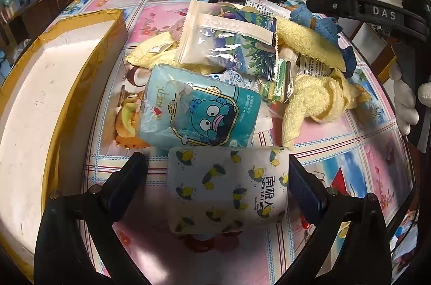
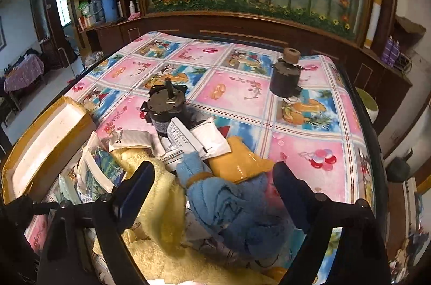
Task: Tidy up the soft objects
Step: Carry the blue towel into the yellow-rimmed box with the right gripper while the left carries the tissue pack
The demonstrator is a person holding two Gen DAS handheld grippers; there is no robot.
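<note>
A heap of soft things lies mid-table. My left gripper (image 1: 215, 163) is open around a white lemon-print tissue pack (image 1: 229, 188); a gap shows at its left finger. Beyond it lie a teal cartoon tissue pack (image 1: 199, 112), a clear leafy-print bag (image 1: 231, 39) and yellow towels (image 1: 312, 101). My right gripper (image 2: 214, 171) is open over a crumpled blue towel (image 2: 237, 204), which sits between its fingers beside a yellow towel (image 2: 161, 198). I cannot see its pads pressing on the towel. A white-gloved hand (image 1: 404, 107) holds that gripper at the right of the left wrist view.
An open box (image 1: 40, 96) with a white lining and yellow taped rim stands left of the heap (image 2: 45, 144). Two dark motors (image 2: 165, 107) (image 2: 287, 74) stand behind the heap. An orange packet (image 2: 237, 161) and paper sachets lie there. A glass-fronted wooden cabinet (image 2: 242, 23) backs the table.
</note>
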